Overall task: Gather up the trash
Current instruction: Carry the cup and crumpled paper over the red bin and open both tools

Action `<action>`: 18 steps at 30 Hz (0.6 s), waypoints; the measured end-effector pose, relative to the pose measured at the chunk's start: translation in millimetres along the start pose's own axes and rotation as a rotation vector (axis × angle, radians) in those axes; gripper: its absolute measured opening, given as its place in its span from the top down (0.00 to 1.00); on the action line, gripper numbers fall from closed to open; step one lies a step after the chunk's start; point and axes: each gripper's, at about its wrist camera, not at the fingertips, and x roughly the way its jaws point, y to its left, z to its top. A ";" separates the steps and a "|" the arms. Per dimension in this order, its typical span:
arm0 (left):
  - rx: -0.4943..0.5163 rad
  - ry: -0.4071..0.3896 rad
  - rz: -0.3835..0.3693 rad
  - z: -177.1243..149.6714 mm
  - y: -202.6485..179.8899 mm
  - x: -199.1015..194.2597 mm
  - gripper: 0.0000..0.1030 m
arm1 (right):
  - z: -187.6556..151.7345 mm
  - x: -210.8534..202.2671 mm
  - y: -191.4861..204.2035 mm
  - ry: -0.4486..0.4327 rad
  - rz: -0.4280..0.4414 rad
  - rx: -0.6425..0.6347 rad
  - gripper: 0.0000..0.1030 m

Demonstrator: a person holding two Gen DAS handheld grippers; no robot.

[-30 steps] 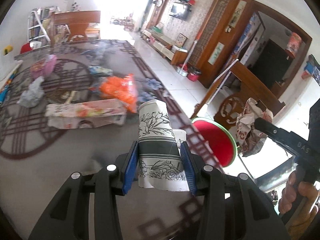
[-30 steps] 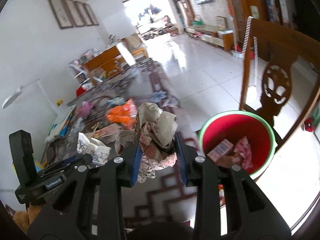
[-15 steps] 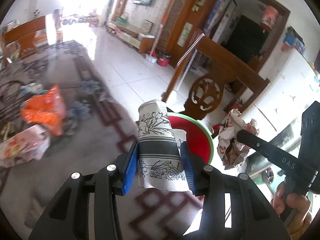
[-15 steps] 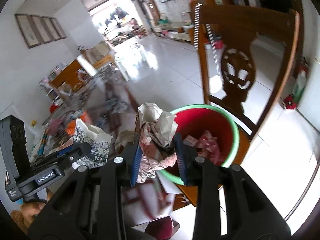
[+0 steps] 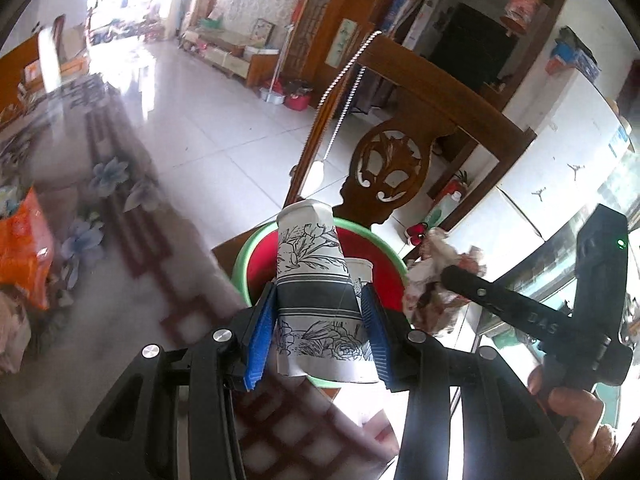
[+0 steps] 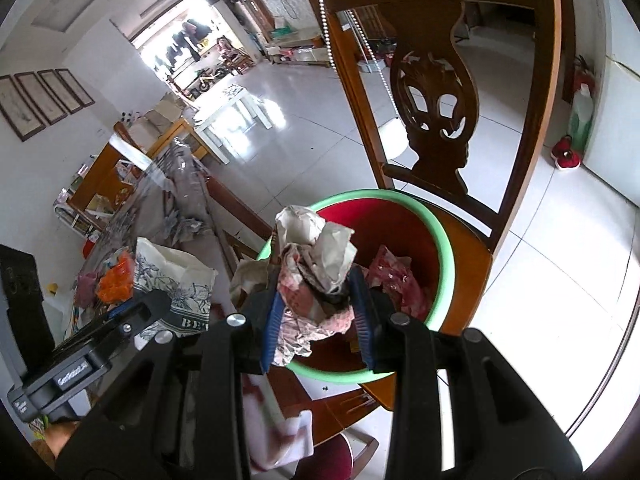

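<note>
**Both grippers loaded, held over the bin**

Left gripper [image 5: 318, 328]: clamped on stacked paper cups [image 5: 310, 276], blue pads [image 5: 260, 340] pressed on both sides of the floral-print wall. Cups are held bottom-end away from the camera; a second cup's rim is seen behind the right side of the first.

Right gripper [image 6: 316, 320]: clamped on a crumpled paper wad [image 6: 316, 256], grey-white on top, pink-patterned lower down, bulging out above and below the pads.

Largest to smallest:
- Table [image 5: 100, 280], patterned cloth under a glossy cover, is seen at left in the left wrist view. Its near edge runs just beside the bin.
- Wooden chair [image 6: 436, 132], carved back; a bead string [image 6: 326, 20] is hung over its top corner.
- Red bin [image 6: 416, 224] with green rim is set on the chair seat. Pink crumpled trash [image 6: 396, 280] is already inside. Both held items are positioned over the rim's table-side portion.
- Orange wrapper [image 5: 20, 256] is left on the table, well apart from the bin; blurred.
- Right gripper with its wad [image 5: 436, 276] is seen just beside the cups in the left wrist view.
</note>
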 end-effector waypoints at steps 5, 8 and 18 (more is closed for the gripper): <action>-0.046 -0.047 -0.037 6.7 8.3 -1.8 0.28 | 5.6 3.7 1.2 -0.035 -0.031 0.010 0.34; -0.070 -0.042 -0.040 3.1 17.4 -6.1 0.27 | 8.2 3.4 5.6 -0.035 -0.030 0.010 0.31; -0.005 -0.059 0.173 -29.9 82.8 -76.4 0.19 | -8.7 -12.5 88.7 0.076 0.245 -0.082 0.23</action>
